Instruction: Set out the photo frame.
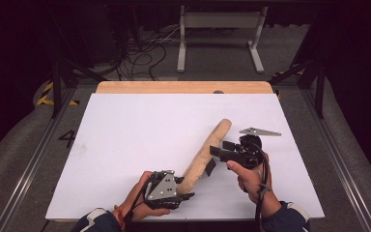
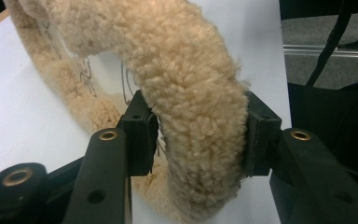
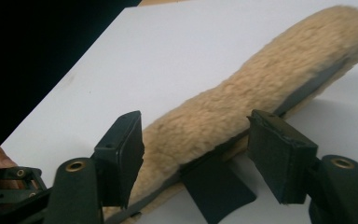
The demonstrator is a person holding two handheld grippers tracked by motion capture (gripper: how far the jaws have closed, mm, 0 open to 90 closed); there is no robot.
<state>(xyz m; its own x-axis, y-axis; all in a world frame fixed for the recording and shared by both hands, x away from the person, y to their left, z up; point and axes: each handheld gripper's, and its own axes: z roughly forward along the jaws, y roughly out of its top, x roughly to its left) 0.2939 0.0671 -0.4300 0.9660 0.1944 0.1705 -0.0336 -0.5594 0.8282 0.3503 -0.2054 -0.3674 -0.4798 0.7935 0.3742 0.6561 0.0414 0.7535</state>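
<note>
Long tan fleece-covered pad with black strap edging lies diagonally on the white bench, right of centre. Near end sits close to the front edge, far end points toward the back right corner. It stands on its edge rather than flat.

Left gripper, near the front edge: jaws partly open, clamped across the near end of the fleece pad. In the left gripper view both pads press into the pile from either side, fleece bulging above and below them. Firm hold.

Right gripper, just right of the pad's middle: jaws apart, nothing held. In the right gripper view the fleece pad runs between and beyond the two jaws, with a visible gap on each side; the pads don't press on it. A black flat tab hangs off the pad's lower strap edge, sitting between the jaws, also not pinched. In the high view the same tab shows just below the pad, next to the right gripper's tip.

Right hand grips the tool body; cable trails back toward the sleeve.
</note>
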